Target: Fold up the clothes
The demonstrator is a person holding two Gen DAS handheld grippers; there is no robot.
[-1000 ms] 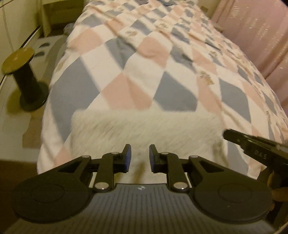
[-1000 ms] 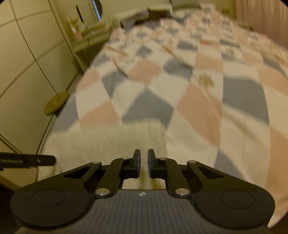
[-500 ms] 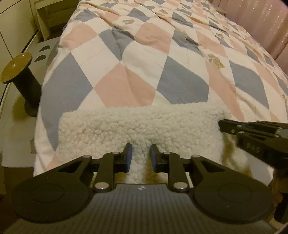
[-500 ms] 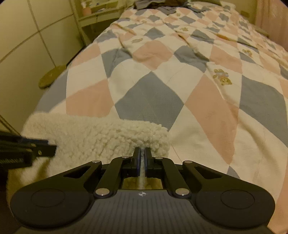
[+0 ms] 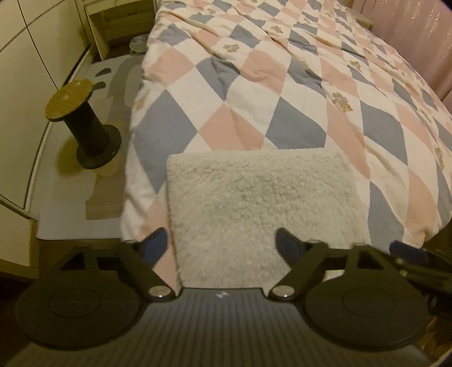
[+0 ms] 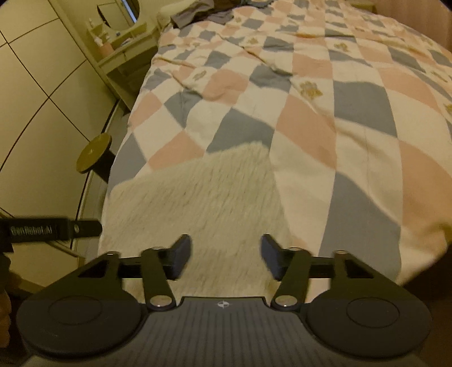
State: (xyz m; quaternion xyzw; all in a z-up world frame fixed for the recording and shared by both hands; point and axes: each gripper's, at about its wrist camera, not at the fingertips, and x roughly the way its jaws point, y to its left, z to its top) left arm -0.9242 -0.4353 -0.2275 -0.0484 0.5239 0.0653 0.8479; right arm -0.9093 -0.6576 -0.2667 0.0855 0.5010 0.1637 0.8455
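Left wrist view: cream fleece garment [image 5: 262, 197] lies folded, rectangular, fluffy.

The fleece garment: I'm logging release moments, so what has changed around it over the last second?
Both the left gripper and right gripper have just opened, letting go of the fleece garment, and drew back from it. It lies folded on the checked quilt; the black stool stayed put.

The folded fleece [image 5: 262, 203] lies on the bed [image 5: 282, 84], at its near end. The spool stool [image 5: 84, 121] stands on the floor at ten o'clock from the fleece, beside the bed. The shelf [image 6: 121, 53] stands farther back at eleven o'clock. More clothes [image 6: 195, 14] lie on the bed's far end, at twelve o'clock.
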